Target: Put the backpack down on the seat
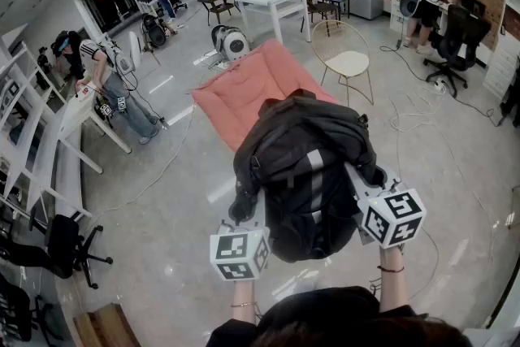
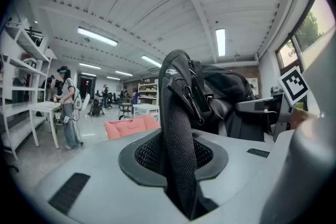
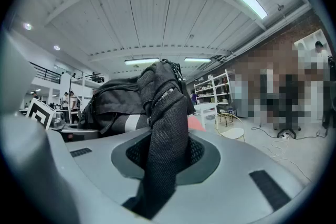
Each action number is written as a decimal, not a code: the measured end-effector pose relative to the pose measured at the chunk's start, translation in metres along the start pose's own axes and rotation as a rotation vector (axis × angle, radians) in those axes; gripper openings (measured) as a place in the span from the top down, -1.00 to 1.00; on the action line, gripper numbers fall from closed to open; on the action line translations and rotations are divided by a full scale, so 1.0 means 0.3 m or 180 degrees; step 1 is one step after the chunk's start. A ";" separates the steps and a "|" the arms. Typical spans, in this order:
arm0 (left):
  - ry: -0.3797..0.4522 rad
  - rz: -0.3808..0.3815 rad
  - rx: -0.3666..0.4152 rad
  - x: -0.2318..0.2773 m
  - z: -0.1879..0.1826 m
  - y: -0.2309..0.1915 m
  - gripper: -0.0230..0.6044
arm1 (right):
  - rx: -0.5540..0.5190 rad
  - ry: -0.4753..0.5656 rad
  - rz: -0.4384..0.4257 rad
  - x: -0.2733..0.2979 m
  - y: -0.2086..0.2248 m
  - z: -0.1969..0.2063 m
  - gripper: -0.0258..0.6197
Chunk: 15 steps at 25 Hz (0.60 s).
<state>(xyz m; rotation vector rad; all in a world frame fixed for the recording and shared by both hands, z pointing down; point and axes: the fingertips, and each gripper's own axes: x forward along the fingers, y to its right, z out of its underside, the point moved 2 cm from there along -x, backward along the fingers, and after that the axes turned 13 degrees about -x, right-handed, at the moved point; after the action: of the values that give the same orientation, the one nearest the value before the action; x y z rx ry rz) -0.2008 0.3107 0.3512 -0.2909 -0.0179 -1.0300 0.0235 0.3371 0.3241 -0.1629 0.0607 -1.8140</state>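
left gripper (image 2: 181, 176) and right gripper (image 3: 157, 176) are each clamped narrow on a mesh strap (image 2: 178, 113), the backpack (image 1: 305, 175) hanging between and just ahead of them; if either strap slips, it could drop short of the pink seat (image 1: 244, 89) beyond.

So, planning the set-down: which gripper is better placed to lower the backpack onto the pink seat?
Right gripper, probably: it sits farther forward, nearer the pink seat. But the left gripper also clamps a backpack strap, so both must lower.
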 end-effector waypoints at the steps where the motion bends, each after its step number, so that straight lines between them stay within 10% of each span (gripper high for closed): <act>1: -0.0003 0.0005 0.0001 0.001 0.001 -0.001 0.63 | 0.0001 -0.0003 0.0005 0.000 0.000 0.002 0.64; 15: -0.0083 -0.0048 -0.0034 0.050 0.036 0.002 0.63 | 0.0029 -0.0080 -0.0023 0.032 0.036 0.045 0.64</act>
<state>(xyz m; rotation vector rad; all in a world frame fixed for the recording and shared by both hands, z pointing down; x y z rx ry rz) -0.1911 0.3010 0.3637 -0.3143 -0.0381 -1.0416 0.0335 0.3256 0.3368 -0.1796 0.0341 -1.8188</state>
